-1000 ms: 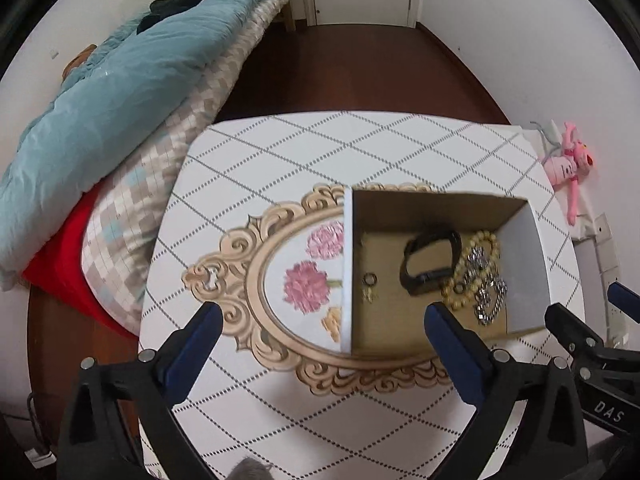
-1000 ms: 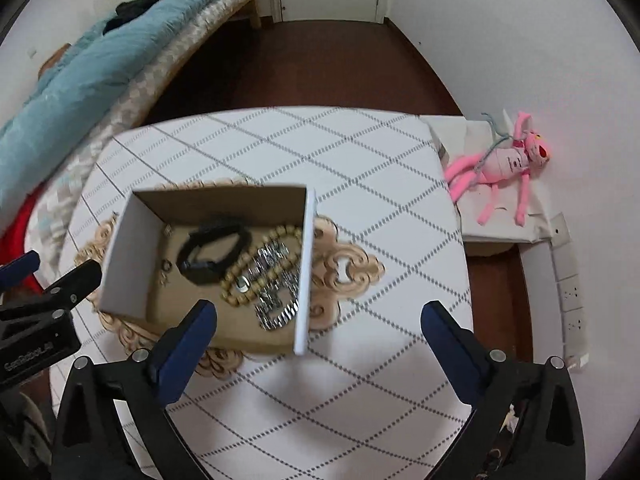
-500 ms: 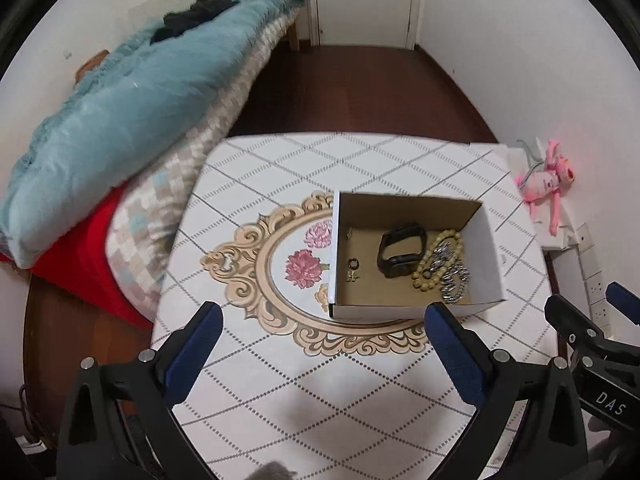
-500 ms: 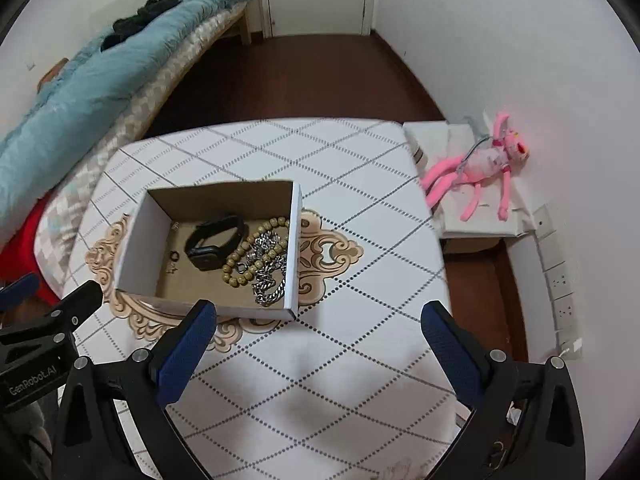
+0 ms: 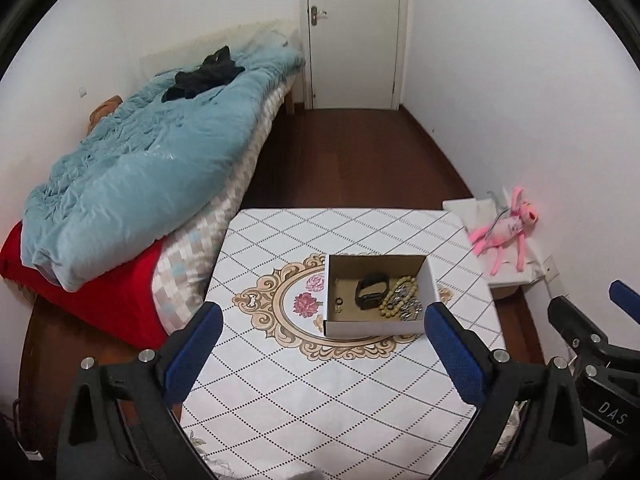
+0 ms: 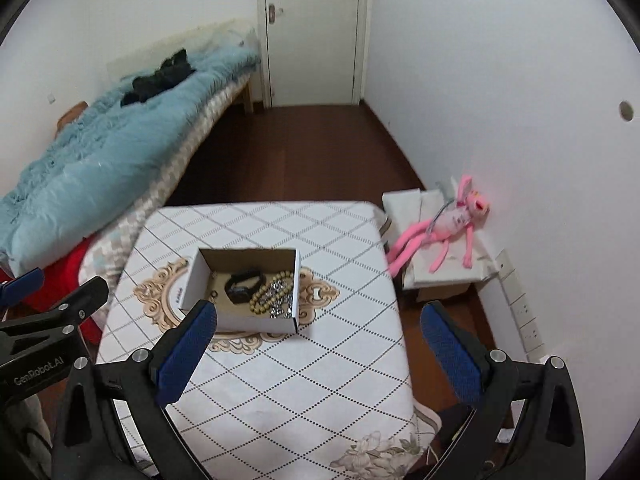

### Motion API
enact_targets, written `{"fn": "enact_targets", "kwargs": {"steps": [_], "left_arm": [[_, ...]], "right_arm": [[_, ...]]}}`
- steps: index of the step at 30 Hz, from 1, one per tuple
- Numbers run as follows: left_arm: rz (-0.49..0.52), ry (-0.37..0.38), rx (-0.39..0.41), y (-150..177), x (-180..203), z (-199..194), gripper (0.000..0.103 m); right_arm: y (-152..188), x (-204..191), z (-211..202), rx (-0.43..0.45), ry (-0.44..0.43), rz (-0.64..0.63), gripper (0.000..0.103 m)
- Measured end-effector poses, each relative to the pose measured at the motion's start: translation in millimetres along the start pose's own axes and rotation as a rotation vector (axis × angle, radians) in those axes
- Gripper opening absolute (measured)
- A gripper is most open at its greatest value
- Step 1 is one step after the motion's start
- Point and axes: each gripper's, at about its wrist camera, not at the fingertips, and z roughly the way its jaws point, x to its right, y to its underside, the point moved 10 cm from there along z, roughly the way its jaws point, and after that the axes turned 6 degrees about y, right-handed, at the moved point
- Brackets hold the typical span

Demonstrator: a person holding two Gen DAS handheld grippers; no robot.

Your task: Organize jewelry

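An open cardboard box (image 5: 376,326) (image 6: 256,322) sits on the table. Inside lie a black wristband (image 5: 371,290) (image 6: 244,282), a tan bead bracelet (image 5: 394,300) (image 6: 267,294), a silver chain (image 5: 410,306) (image 6: 282,300) and small rings (image 5: 339,304) (image 6: 213,294). My left gripper (image 5: 320,320) is open and empty, held well back above the table's near side. My right gripper (image 6: 318,320) is open and empty too, equally far back; its black body also shows at the right of the left wrist view (image 5: 592,344).
The table (image 5: 320,380) (image 6: 280,380) has a white diamond-pattern cloth. A bed with a blue duvet (image 5: 140,176) (image 6: 88,168) stands to the left. A pink plush toy (image 5: 506,228) (image 6: 444,228) lies on a low white box at the right wall. A closed door (image 5: 354,32) is behind.
Both grippers have pulled up and back from the box, which now looks much smaller and farther. The jewelry in the box has not moved. Both grippers stayed open.
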Motion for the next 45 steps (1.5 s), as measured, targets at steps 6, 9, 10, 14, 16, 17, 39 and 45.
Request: {"fn": "enact_targets", "kwargs": {"steps": [6,9,10,14,16,17,39,45], "left_arm": [[0.005,0.022,0.018,-3.5,4.7,-28.1,0.103],[0.009,0.024,0.015,-2.7,5.4,-33.3,0.103],[0.007,0.027,0.014,-2.7,5.2,-35.0,0.103],[-0.002,0.029,0.001,1.1,4.7,-36.9,0.103],[-0.005,0.029,-0.005,3.0,4.6,-36.9,0.103],[-0.006,0.029,-0.007,4.0,5.0,-36.9,0.103],[-0.032,-0.021,-0.143,3.6,-6.3,32.6,0.103],[-0.032,-0.023,-0.176,5.7,-6.5,49.6,0.103]], "right_arm": [[-7.0,3.1,-38.9,0.039,-0.017,0.020,0.103],[-9.4,4.4,-51.9,0.056,-0.021,0.020,0.103],[-9.8,4.7,-55.4,0.058,-0.024,0.022,0.103],[-10.3,6.2,-64.3,0.063,-0.030,0.023,0.103],[-9.6,5.3,-65.1,0.060,-0.035,0.025,0.103],[-9.4,5.3,-66.1,0.057,-0.036,0.025,0.103],[-18.0,-6.1,23.1,-0.077,-0.006,-0.014,0.103],[-14.9,-16.7,46.5,-0.117,-0.002,-0.042,0.103]]}}
